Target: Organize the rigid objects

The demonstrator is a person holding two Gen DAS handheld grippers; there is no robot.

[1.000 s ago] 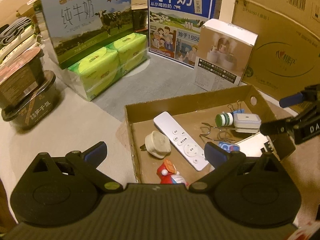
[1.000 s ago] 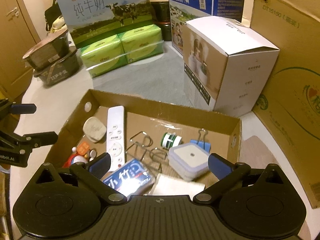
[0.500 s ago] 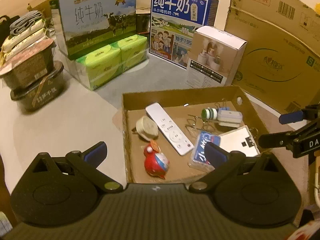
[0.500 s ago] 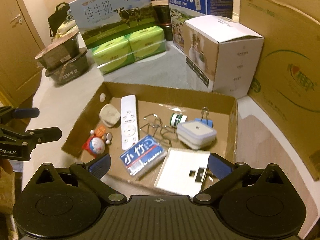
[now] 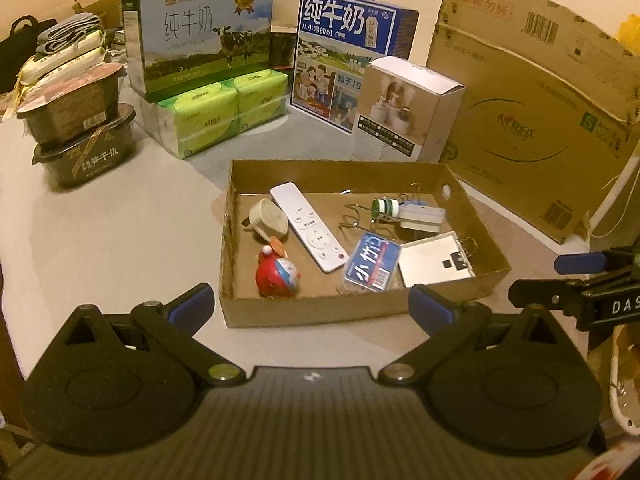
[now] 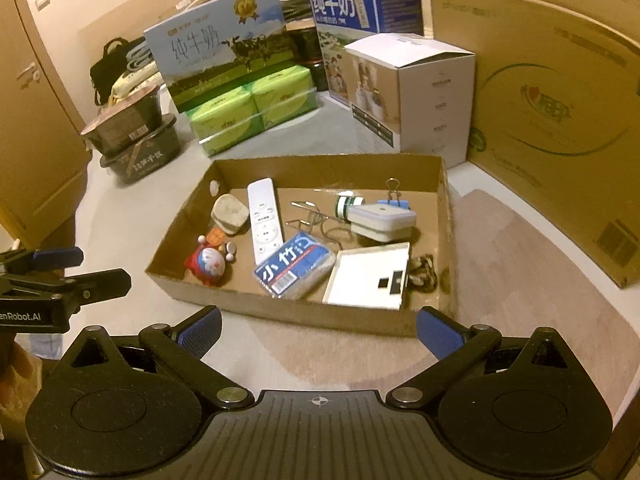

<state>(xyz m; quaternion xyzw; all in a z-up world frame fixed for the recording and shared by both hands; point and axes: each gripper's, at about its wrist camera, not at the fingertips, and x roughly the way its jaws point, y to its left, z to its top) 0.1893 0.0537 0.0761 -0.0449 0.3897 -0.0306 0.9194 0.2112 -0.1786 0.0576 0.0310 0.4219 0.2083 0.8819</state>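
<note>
Cardboard tray (image 5: 320,312) looks fully loaded; your left tongs (image 5: 310,306) and right tongs (image 6: 318,326) hover apart, empty. Next, you probably choose another item.

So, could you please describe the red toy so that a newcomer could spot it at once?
Find the shallow cardboard tray in the table's middle. In its near left corner, beside the white remote, sits the red toy. It is the tray's only round red thing, with a cartoon face.
</note>
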